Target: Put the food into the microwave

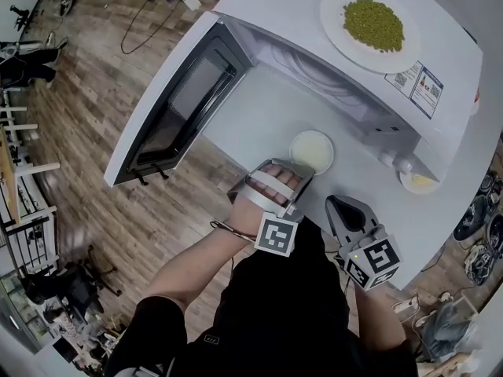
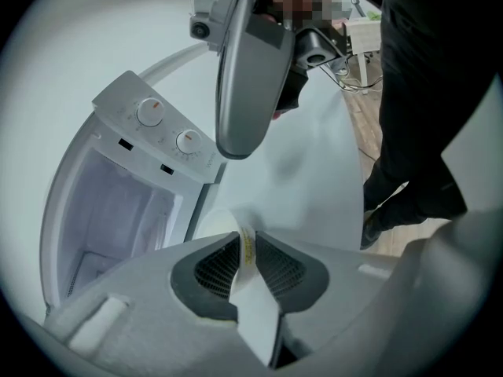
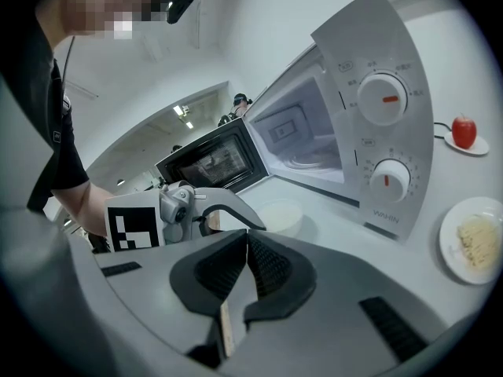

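Observation:
A small white bowl with pale contents stands on the table before the open white microwave. My left gripper reaches it from the near side. In the left gripper view its jaws are shut on the bowl's rim, which has a yellowish smear on it. From the right gripper view, the bowl sits just beyond the left gripper. My right gripper hangs to the right, jaws shut and empty, clear of the bowl.
The microwave door swings wide open to the left, over the floor. A plate of green food lies on the microwave's top. A plate of noodles and a red apple sit to the microwave's right.

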